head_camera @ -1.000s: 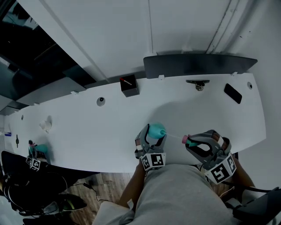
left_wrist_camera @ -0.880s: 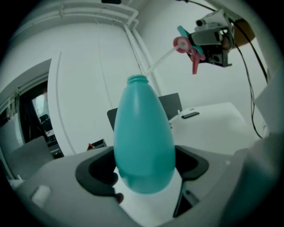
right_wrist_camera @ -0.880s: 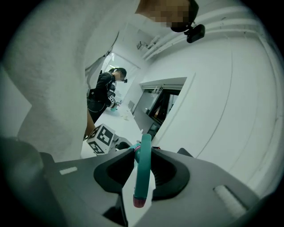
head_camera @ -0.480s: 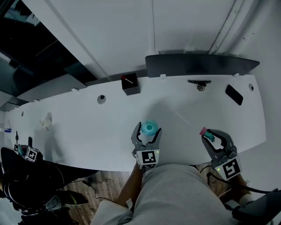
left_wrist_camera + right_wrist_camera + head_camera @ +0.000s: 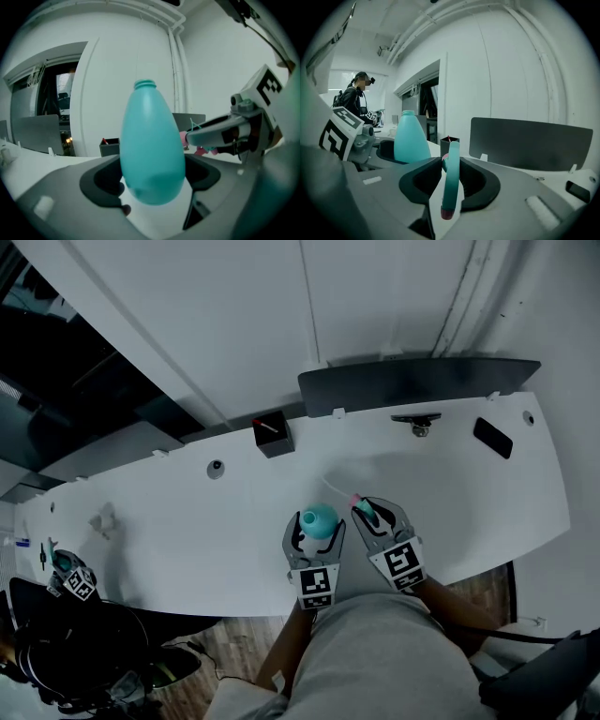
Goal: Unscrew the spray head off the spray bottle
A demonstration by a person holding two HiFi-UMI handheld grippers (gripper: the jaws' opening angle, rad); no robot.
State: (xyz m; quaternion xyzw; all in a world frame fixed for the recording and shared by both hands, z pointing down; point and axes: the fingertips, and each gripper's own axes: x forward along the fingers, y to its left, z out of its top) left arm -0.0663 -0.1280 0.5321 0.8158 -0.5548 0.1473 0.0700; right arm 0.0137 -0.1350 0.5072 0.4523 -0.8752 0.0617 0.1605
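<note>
Spray head (image 5: 451, 178) near bottle (image 5: 152, 150), seemingly apart

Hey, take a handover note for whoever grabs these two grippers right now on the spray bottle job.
Left gripper: shut on the body of the teal bottle, which it holds upright; the threaded neck is bare and open.
Right gripper: shut on the spray head, held just to the right of the bottle and clear of the neck.
Done: the spray head is unscrewed and off the bottle.
Left: nothing more to unscrew; probably only set both pieces down on the white table.
</note>
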